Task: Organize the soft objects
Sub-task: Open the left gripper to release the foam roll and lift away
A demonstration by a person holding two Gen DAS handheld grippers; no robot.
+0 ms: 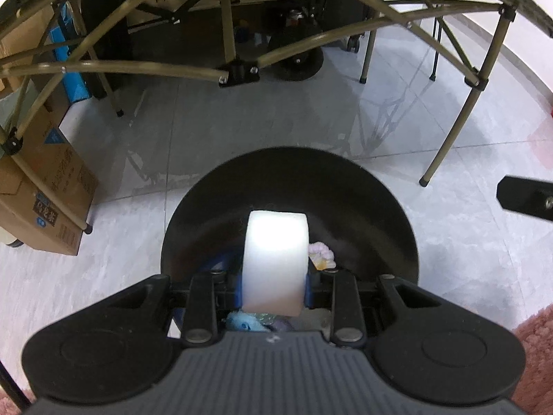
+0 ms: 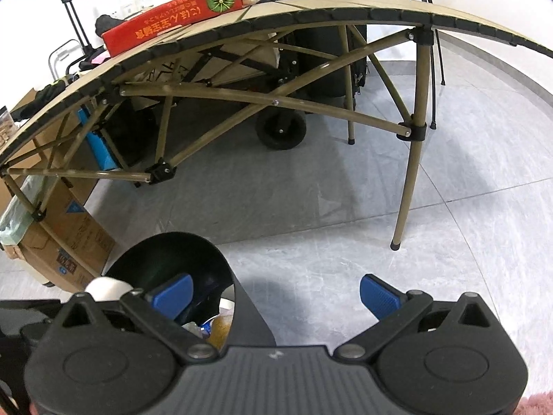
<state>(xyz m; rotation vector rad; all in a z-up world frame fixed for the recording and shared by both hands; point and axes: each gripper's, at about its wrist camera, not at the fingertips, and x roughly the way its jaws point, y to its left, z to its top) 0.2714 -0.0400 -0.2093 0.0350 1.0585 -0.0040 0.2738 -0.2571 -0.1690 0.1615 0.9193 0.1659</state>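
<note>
Over the black bin (image 1: pixel 363 207) on the tiled floor (image 1: pixel 242 131), the left gripper (image 1: pixel 274 273) pinches a white soft block (image 1: pixel 275 259), holding it above the bin's mouth. Colourful soft bits (image 1: pixel 321 256) lie inside. Alongside, the right gripper (image 2: pixel 276 294) hangs spread wide, nothing between its blue pads (image 2: pixel 378 294).

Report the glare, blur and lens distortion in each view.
Left wrist: the white soft block held in the left gripper over the black bin is overexposed, its surface washed out. Right wrist: fisheye bows the folding table; floor tiles show soft glare.
</note>
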